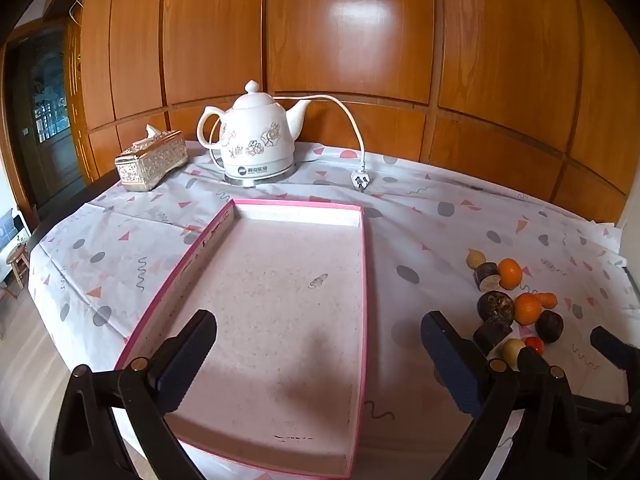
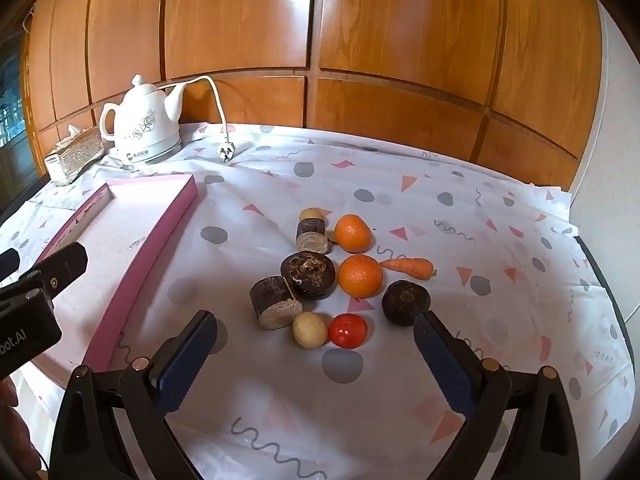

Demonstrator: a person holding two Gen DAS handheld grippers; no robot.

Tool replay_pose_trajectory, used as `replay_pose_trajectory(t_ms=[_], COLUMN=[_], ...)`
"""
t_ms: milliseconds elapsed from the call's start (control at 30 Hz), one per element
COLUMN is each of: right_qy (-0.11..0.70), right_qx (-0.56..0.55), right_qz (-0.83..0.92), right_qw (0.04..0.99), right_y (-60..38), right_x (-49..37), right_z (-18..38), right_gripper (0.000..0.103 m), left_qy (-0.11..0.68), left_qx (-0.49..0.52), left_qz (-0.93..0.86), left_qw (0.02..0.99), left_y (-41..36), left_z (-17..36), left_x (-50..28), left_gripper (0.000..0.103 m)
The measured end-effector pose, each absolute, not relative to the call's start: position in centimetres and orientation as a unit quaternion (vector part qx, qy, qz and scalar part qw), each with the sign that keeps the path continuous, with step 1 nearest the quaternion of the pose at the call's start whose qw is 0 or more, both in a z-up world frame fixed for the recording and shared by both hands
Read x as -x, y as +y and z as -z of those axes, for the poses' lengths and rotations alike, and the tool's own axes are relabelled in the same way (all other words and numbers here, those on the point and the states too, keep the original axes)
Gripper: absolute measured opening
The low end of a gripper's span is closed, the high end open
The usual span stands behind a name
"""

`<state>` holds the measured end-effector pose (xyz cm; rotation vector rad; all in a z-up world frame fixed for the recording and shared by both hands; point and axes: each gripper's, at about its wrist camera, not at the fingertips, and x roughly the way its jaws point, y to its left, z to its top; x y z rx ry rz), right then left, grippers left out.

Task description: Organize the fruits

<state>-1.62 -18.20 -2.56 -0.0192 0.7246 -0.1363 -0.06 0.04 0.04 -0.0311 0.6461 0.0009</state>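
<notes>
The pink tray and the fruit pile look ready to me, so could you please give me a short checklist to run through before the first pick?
1. Right gripper open: ok, jaws spread wide with nothing between them.
2. Left gripper open: ok, it hangs over the pink tray, holding nothing.
3. Tray has room: ok, no fruit lies in it.
4. Nearest fruit reachable: ok, the red tomato and the pale round fruit lie just ahead of the right jaws.
5. Space around the tomato: not ok, it touches the pale fruit.
6. Cord plug clear of the tray: ok, it lies beyond the tray, beside the white kettle.
</notes>
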Motion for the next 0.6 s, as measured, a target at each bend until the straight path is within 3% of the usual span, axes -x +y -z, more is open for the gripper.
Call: replay_pose_trajectory(t_ms=[600], right_qy=[0.343], right_qx=[0.016], right_qz=[0.072], right_qw=[0.937], right_y=[-18.3], right_x=[2.2], right_z=[1.9], right_gripper=[0.1], left_qy=[0.325], left_qx=[0.014], left_qz=[0.007], left_qw=[0.946], left_y=[-1.0], left_z=[0.4], left_x=[0.2], left_gripper=[0.103])
